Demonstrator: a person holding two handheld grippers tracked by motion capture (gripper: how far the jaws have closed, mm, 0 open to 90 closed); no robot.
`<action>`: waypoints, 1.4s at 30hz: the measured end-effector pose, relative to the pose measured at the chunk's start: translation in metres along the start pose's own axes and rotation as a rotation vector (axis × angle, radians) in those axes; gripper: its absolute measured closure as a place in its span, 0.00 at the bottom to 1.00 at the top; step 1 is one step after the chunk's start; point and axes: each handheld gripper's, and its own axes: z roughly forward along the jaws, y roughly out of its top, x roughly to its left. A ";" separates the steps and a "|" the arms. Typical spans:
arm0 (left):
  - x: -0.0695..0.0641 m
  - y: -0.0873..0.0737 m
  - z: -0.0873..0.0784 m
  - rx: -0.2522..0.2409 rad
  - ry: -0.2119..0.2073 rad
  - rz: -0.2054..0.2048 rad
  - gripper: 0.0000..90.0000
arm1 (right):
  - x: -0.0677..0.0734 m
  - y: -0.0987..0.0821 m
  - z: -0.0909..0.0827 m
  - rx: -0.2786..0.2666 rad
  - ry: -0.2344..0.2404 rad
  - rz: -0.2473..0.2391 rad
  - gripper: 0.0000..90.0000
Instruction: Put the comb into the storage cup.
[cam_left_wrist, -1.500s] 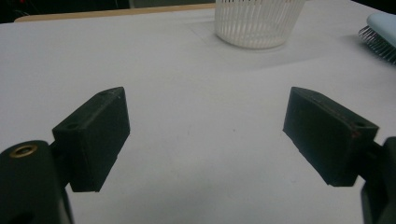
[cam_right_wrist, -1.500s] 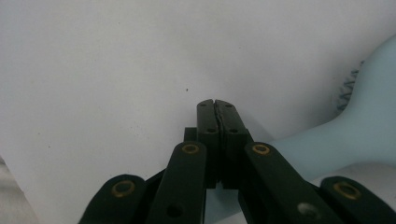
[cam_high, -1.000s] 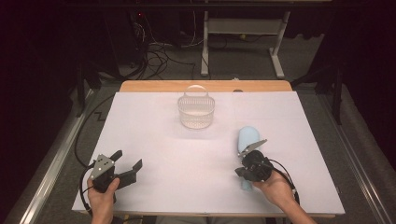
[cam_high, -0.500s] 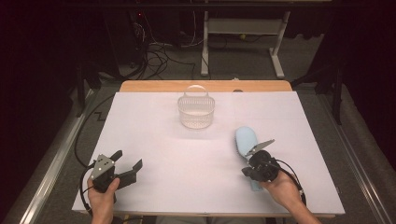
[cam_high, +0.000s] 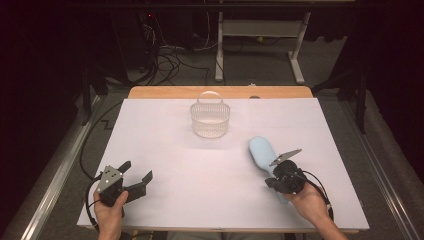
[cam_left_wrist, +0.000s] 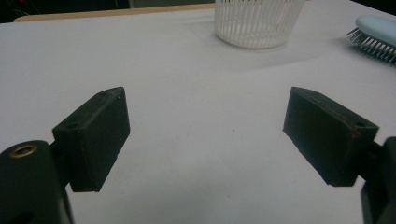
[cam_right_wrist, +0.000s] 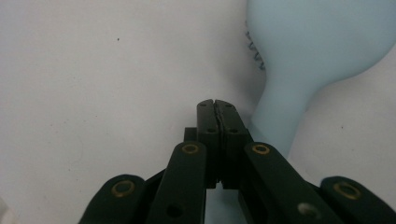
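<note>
One blue hairbrush (cam_high: 263, 155) lies lengthwise, head toward basket (cam_high: 210, 119); right claw (cam_right_wrist: 217, 106) together, left claw (cam_left_wrist: 205, 140) apart.

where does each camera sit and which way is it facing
High view: fixed above the person's side of the table, looking forward and down; both hands with the left gripper and right gripper show.
Left gripper view: rides on the left gripper, looking low across the table between its open jaws.
Right gripper view: rides on the right gripper, looking down past its shut jaws, beside the brush handle.
Shared: all three show the brush; high and left gripper views show the basket.
</note>
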 end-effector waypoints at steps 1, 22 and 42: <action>0.000 0.000 0.000 0.000 0.000 0.000 0.17 | 0.000 0.000 0.000 0.000 -0.002 0.001 1.00; 0.000 0.000 0.000 0.000 -0.003 0.003 0.17 | -0.009 -0.003 -0.004 0.001 -0.033 0.014 1.00; -0.002 0.000 0.000 -0.004 -0.005 0.009 0.17 | -0.010 -0.006 -0.017 -0.097 -0.026 0.038 0.83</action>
